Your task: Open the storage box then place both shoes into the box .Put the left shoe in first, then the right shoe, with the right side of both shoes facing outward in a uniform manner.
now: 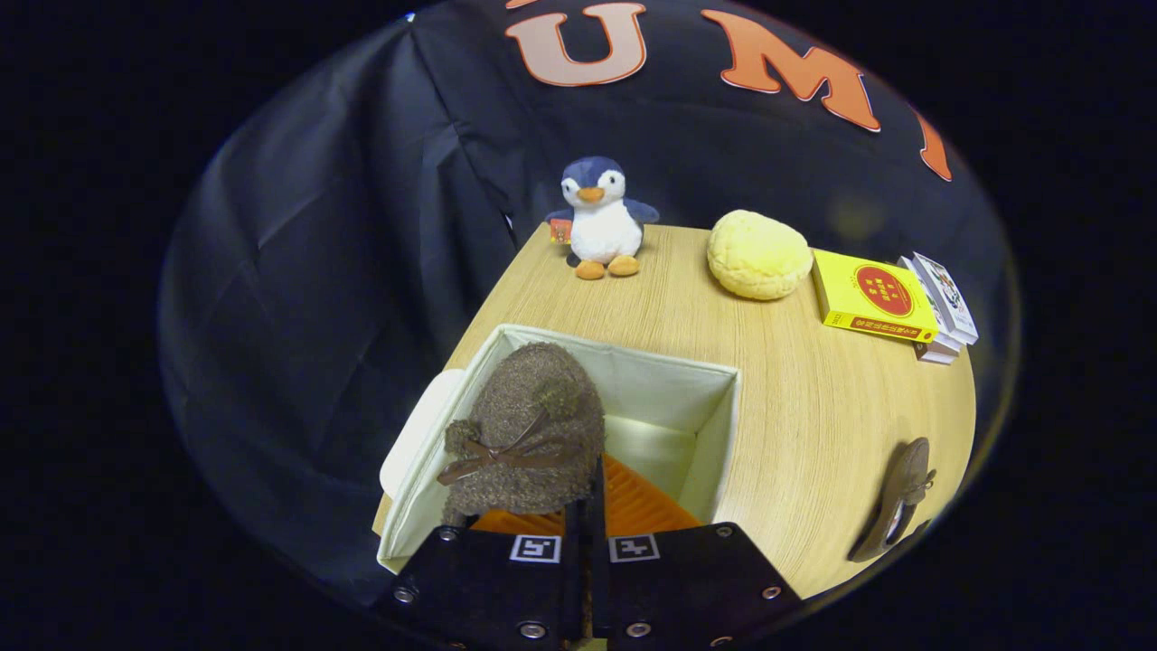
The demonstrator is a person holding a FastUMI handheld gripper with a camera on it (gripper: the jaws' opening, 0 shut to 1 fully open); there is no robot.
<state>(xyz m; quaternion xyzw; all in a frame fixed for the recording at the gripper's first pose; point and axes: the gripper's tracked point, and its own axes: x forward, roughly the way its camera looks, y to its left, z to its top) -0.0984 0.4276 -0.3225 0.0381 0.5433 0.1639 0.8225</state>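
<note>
A brown fuzzy shoe [524, 434] with a bow and an orange sole hangs on its side in the mouth of the open cream storage box [673, 391]. Its fuzzy upper faces the box's left wall and its sole faces right. My gripper [586, 493] is shut on the shoe's edge, the fingers pressed close together right above the box's near rim. The second brown shoe [899, 497] lies on the wooden table [813, 407] to the right of the box, close to the table's edge. The box's cream lid [418, 438] leans against its left outer side.
Beyond the box, a penguin plush [598, 221] stands at the table's far edge. A yellow round cushion [757, 255] lies to its right, then a yellow book [872, 297] on a small stack of books [945, 307]. Black cloth walls the booth.
</note>
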